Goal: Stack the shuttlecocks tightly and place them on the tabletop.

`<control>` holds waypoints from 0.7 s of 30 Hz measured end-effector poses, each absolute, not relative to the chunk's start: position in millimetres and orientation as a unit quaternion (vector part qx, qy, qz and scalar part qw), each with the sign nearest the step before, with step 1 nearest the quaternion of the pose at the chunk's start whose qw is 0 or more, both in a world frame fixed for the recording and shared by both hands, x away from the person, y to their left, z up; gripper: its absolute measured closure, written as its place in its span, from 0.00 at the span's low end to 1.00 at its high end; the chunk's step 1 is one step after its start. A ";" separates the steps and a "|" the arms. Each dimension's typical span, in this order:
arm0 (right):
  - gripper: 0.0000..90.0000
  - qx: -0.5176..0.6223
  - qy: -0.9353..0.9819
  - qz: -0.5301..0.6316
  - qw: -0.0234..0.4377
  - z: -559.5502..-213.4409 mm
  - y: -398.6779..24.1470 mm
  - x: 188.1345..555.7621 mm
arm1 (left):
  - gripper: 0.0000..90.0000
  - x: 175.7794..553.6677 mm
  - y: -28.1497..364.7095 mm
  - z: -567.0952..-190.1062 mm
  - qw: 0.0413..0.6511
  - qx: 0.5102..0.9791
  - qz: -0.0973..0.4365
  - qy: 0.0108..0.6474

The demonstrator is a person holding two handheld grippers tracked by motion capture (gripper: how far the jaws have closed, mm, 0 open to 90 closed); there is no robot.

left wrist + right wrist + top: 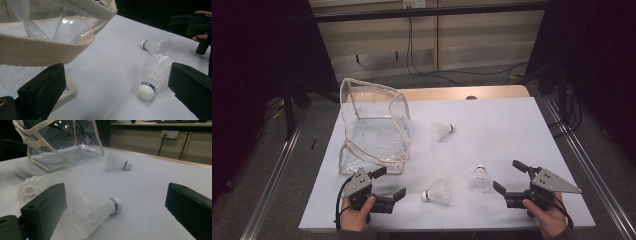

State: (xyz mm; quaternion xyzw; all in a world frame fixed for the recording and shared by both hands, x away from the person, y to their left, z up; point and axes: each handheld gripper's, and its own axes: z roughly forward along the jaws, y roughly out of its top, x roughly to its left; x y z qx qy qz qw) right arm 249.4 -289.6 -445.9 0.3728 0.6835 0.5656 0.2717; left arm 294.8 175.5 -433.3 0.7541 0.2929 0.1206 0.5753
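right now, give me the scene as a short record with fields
surface: white table
bag: clear bag with cream trim, open, far left
shuttlecocks: three, all lying on the table outside the bag
near shuttlecock: between the grippers, by the left one
mid shuttlecock: just left of the right gripper
far shuttlecock: right of the bag
left gripper: open, holding nothing, just in front of the bag
right gripper: open, holding nothing

A person's two hands hold the left tool (pixel 390 183) and right tool (pixel 505 175) low at the near edge, both with jaws spread wide, pointing inward toward each other.
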 end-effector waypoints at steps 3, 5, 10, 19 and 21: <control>0.03 0.373 0.683 0.566 0.271 -445.9 -289.8 249.3 | 0.02 294.6 170.7 -433.3 0.575 0.756 0.113 0.290; 0.03 0.373 0.683 0.566 0.271 -445.8 -289.8 249.4 | 0.02 294.3 168.3 -433.3 0.575 0.757 0.111 0.289; 0.03 0.373 0.684 0.565 0.272 -445.9 -290.0 249.5 | 0.02 294.4 163.5 -433.4 0.574 0.760 0.106 0.285; 0.03 0.373 0.685 0.565 0.271 -445.9 -289.7 249.5 | 0.02 293.9 156.3 -432.4 0.570 0.767 0.104 0.275; 0.04 0.373 0.685 0.564 0.271 -446.0 -289.8 249.6 | 0.02 294.2 154.1 -431.9 0.568 0.769 0.104 0.274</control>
